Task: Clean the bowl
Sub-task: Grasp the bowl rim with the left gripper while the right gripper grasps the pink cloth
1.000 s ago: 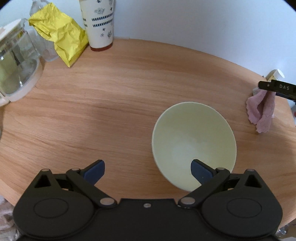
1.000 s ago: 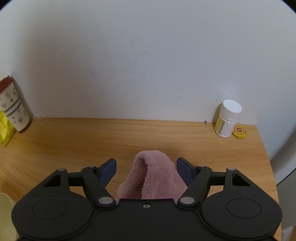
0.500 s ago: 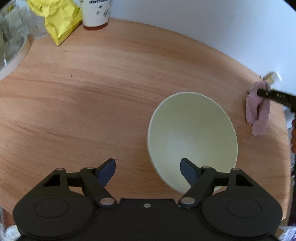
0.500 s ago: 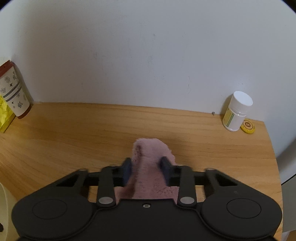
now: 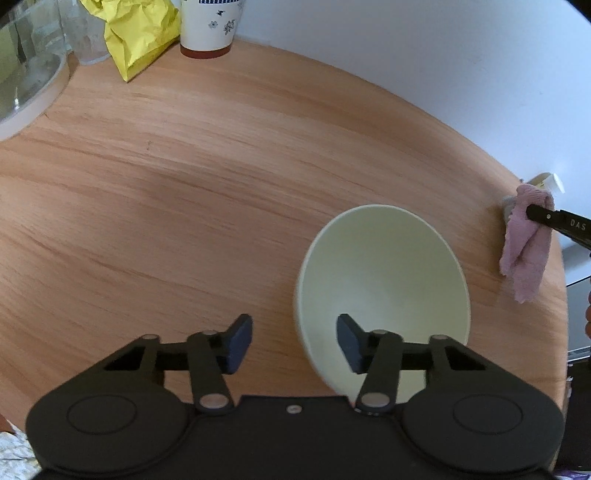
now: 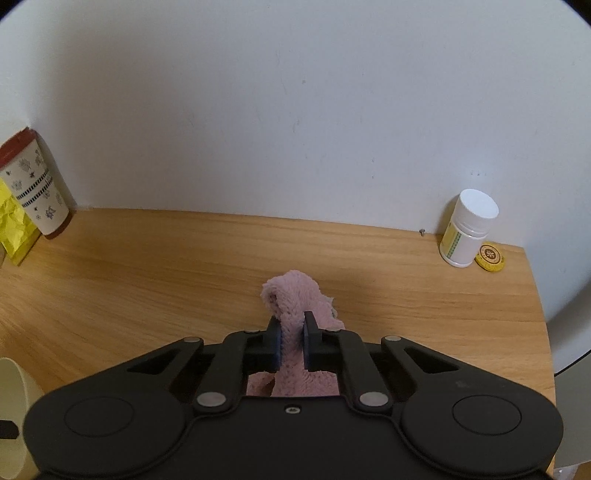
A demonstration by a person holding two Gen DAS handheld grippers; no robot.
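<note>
A pale green bowl [image 5: 384, 280] stands on the round wooden table [image 5: 184, 177]. My left gripper [image 5: 293, 343] is open, its jaws straddling the bowl's near left rim: one finger inside, one outside. My right gripper [image 6: 291, 341] is shut on a pink cloth [image 6: 295, 299] and holds it above the table. In the left wrist view the cloth [image 5: 524, 251] hangs from the right gripper to the right of the bowl. The bowl's edge [image 6: 14, 417] shows at the lower left of the right wrist view.
A patterned paper cup [image 5: 208, 27], a yellow crumpled bag [image 5: 138, 35] and a glass jug [image 5: 26, 62] stand at the table's far left. A white pill bottle [image 6: 467, 229] and a yellow tin [image 6: 489, 256] stand by the wall at the right.
My right gripper closed on the pink cloth and lifted it. My left gripper narrowed around the bowl's near rim and moved closer.
</note>
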